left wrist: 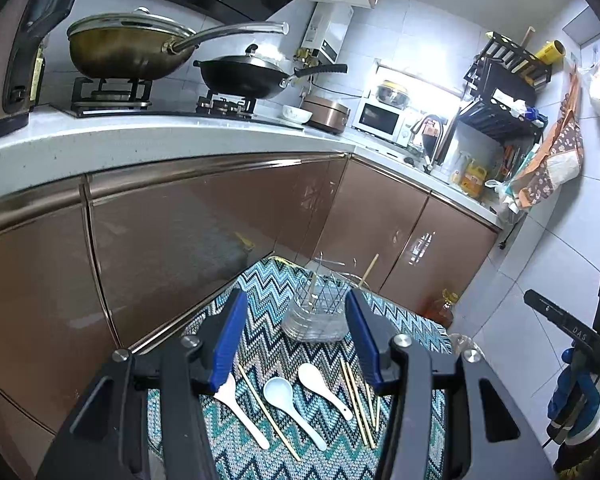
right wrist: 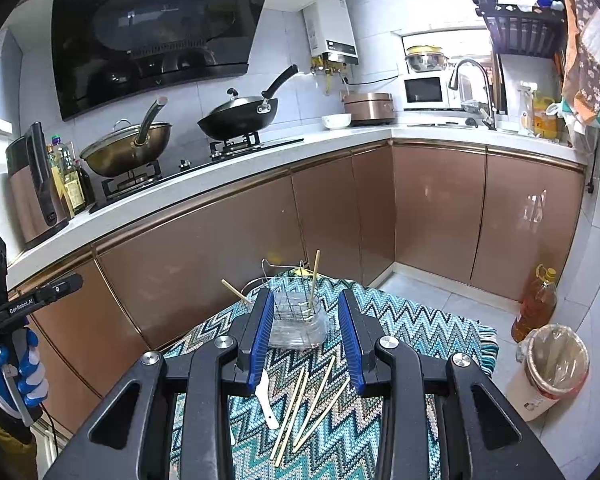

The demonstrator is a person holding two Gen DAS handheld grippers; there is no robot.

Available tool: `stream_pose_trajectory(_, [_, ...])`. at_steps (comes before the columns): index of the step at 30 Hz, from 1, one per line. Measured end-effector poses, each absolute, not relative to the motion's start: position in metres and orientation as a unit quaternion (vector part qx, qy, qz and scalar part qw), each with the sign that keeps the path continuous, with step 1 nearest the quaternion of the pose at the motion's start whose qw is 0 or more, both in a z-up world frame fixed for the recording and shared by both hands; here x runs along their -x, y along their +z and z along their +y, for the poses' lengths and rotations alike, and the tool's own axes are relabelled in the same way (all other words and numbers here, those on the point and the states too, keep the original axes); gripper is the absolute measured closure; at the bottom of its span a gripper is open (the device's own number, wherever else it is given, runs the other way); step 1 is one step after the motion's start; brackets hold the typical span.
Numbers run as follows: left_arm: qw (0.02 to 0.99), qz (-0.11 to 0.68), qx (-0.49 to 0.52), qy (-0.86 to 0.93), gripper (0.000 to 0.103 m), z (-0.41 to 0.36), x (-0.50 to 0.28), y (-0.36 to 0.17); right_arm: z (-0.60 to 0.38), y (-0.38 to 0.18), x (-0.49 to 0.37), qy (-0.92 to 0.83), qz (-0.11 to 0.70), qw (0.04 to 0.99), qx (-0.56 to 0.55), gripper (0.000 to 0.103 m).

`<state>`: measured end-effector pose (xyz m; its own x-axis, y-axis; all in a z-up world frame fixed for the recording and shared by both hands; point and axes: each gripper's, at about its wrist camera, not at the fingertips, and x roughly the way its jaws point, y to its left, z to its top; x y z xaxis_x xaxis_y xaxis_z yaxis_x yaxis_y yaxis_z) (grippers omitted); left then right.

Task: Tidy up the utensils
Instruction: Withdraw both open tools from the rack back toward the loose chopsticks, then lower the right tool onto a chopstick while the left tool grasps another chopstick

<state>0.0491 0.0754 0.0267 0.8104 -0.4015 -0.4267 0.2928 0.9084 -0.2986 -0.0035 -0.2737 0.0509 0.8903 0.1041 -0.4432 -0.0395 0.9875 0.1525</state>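
Note:
A clear holder with a wire basket point(left wrist: 318, 312) stands on a zigzag cloth point(left wrist: 260, 292), with chopsticks point(left wrist: 369, 270) standing in it. In front lie three white spoons point(left wrist: 292, 404) and loose wooden chopsticks point(left wrist: 358, 400). My left gripper point(left wrist: 296, 308) is open and empty above them. In the right wrist view the holder point(right wrist: 298, 320) sits between the fingers of my open, empty right gripper point(right wrist: 303, 308); chopsticks point(right wrist: 306, 408) and a white spoon point(right wrist: 266, 400) lie below it.
Brown cabinets point(left wrist: 180, 240) and a counter with two woks point(left wrist: 240, 74) rise behind the cloth. An oil bottle point(right wrist: 534, 304) and a lined bin point(right wrist: 552, 368) stand on the floor to the right.

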Motion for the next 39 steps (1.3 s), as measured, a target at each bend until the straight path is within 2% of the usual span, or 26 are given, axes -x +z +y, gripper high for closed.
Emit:
stream_pose_trajectory(18, [0.918, 0.327, 0.096, -0.201, 0.054, 0.047, -0.076, -0.034, -0.295, 0.001, -0.022, 0.027, 0.292, 0.950, -0.103, 0.070])
stream_pose_trajectory(31, [0.880, 0.411, 0.074, -0.227, 0.054, -0.003, -0.109, -0.091, -0.318, -0.066, -0.063, 0.023, 0.368, 0.920, -0.128, 0.070])
stream_pose_trajectory(39, [0.844, 0.463, 0.070, -0.260, 0.055, -0.056, -0.130, -0.131, -0.319, -0.122, -0.093, 0.031, 0.445, 0.884, -0.138, 0.070])
